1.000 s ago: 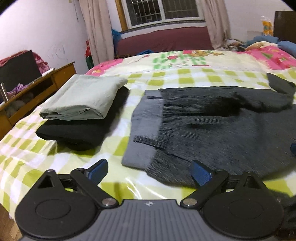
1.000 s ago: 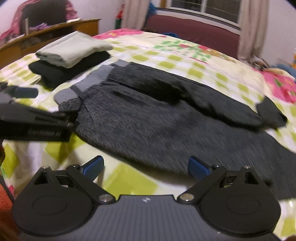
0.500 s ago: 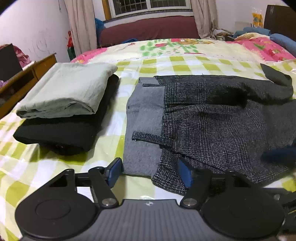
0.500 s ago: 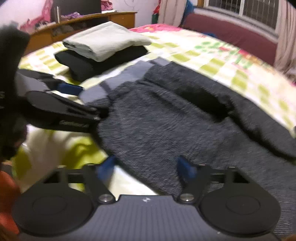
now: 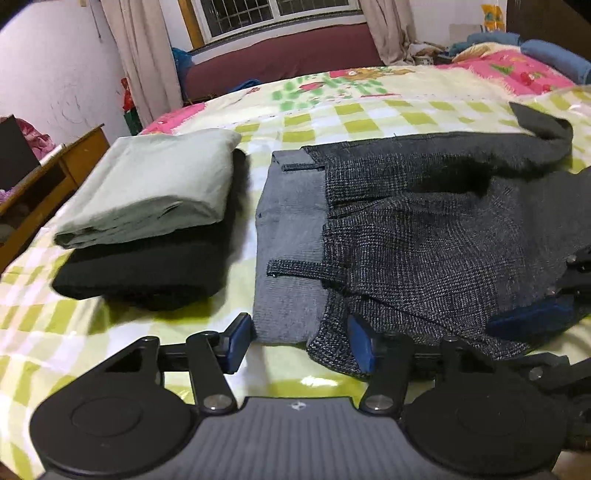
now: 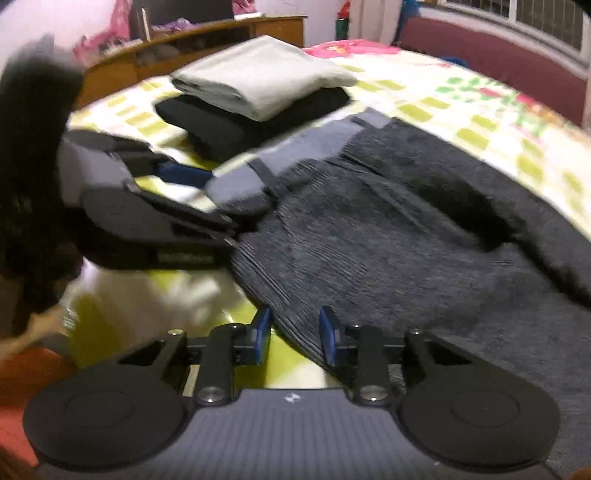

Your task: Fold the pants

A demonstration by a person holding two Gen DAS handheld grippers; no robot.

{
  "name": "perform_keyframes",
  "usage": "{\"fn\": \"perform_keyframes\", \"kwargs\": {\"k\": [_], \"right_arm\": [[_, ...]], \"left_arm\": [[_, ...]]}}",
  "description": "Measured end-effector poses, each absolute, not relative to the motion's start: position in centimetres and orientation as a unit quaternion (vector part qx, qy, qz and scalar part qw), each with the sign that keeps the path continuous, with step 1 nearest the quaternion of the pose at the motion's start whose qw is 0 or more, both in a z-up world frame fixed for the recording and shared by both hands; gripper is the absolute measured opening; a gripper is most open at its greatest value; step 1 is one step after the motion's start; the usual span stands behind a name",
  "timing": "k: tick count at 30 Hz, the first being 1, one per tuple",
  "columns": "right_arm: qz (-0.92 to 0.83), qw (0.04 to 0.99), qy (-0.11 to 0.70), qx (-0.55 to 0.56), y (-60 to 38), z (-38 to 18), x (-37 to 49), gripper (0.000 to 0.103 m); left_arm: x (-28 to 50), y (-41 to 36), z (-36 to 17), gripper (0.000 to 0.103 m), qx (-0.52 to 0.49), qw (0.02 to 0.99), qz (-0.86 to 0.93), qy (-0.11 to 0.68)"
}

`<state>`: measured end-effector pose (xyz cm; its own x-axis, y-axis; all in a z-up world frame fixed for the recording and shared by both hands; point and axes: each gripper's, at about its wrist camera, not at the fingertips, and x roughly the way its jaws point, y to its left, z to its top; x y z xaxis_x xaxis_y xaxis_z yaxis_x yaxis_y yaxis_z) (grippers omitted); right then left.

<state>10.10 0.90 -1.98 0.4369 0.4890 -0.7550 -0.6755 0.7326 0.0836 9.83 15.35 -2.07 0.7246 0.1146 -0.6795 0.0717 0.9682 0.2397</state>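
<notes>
dark grey pants point(image 5: 424, 236) lie spread on the bed point(image 5: 369, 110), lighter grey waistband point(image 5: 288, 236) turned out toward the folded stack, legs running off to the right. left gripper point(image 5: 299, 343) sits at the near waistband corner, fingers point(image 5: 238, 341) parted, one each side of the fabric edge, not pinched. right gripper point(image 6: 293, 338) is at the near hem further along, fingers point(image 6: 262, 332) narrowly apart with the pants edge between them; can't tell whether they actually clamp it, view is blurred. just beside the waistband, a folded pale green garment point(image 5: 147, 192) sits on top of a folded black garment point(image 5: 147, 273). wooden cabinet point(image 5: 48, 181) left of the bed, window point(image 5: 273, 14) behind.
</notes>
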Motion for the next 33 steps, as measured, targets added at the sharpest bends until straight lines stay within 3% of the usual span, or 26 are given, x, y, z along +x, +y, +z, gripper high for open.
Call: {"fn": "perform_keyframes", "kwargs": {"k": [2,4,8,15,22,26,27,29,33], "right_arm": [[0.358,0.835,0.403,-0.111,1.9,-1.9,9.8,0.033],[0.369,0.832,0.400,-0.103,2.8,-1.9,9.5,0.043],[0.386,0.832,0.391,-0.077,2.1,-0.7,8.8,0.042],[0.232,0.894,0.382,0.042,-13.3,2.2,10.2,0.047],[-0.026,0.920,0.380,0.091,-33.7,0.4,11.5,0.049],[-0.109,0.904,0.399,0.108,-39.9,-1.9,12.2,0.050],[-0.129,0.895,0.409,0.120,-41.0,-2.6,12.3,0.044],[-0.119,0.897,0.402,0.138,-42.3,-3.0,11.5,0.042],[-0.131,0.905,0.394,0.094,-39.8,-0.9,10.8,0.054]], "left_arm": [[9.4,15.6,-2.1,0.071,0.140,0.916,0.023,0.374],[9.3,15.8,-1.9,0.071,0.147,0.913,0.037,0.380],[8.4,15.5,-0.7,0.070,0.158,0.913,0.050,0.373],[6.8,12.3,1.2,0.069,0.158,0.920,0.033,0.357],[9.1,1.9,-0.1,0.070,0.166,0.917,-0.080,0.355],[11.0,-2.2,-2.0,0.070,0.171,0.902,-0.118,0.378],[11.2,-2.7,-2.6,0.070,0.180,0.898,-0.120,0.384],[11.2,-2.9,-2.8,0.070,0.195,0.895,-0.123,0.382],[11.7,-2.0,-1.3,0.070,0.203,0.896,-0.119,0.376]]}}
